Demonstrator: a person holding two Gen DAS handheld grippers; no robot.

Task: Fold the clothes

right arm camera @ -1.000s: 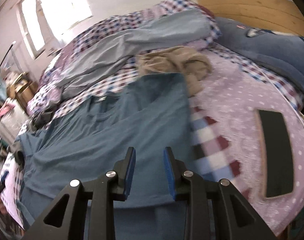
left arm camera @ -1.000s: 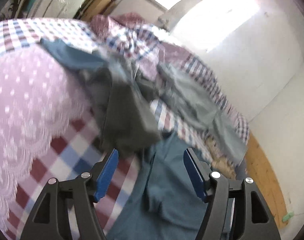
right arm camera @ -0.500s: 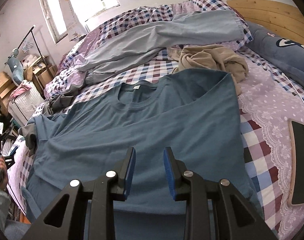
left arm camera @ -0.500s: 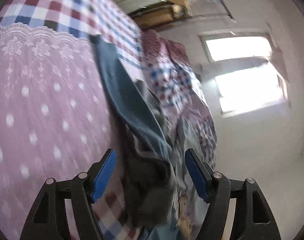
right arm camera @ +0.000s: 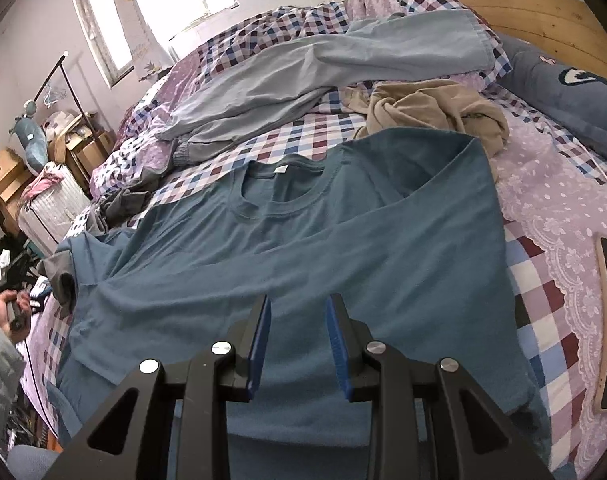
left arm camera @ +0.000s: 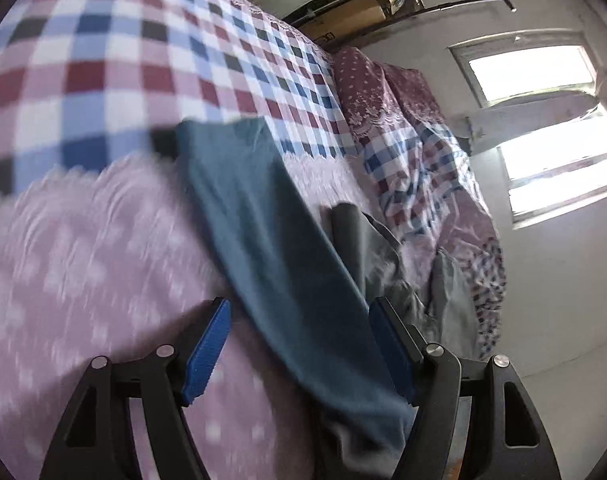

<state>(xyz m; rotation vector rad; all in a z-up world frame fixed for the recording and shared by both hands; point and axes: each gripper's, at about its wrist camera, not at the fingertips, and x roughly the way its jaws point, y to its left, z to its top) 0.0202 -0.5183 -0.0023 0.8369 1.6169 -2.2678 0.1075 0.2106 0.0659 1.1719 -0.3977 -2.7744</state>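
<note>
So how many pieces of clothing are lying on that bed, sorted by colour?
Teal: 1, the T-shirt
Light grey-blue: 1, the trousers
Tan: 1, the crumpled garment
Dark grey: 1, the bundle at the bed's edge
Total: 4

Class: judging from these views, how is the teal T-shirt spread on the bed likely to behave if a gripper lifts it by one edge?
The teal T-shirt would probably droop limply: it lies flat with soft wrinkles. It looks thin, so likely light. Its sleeve already hangs over the bed edge, so it may slide.
</note>
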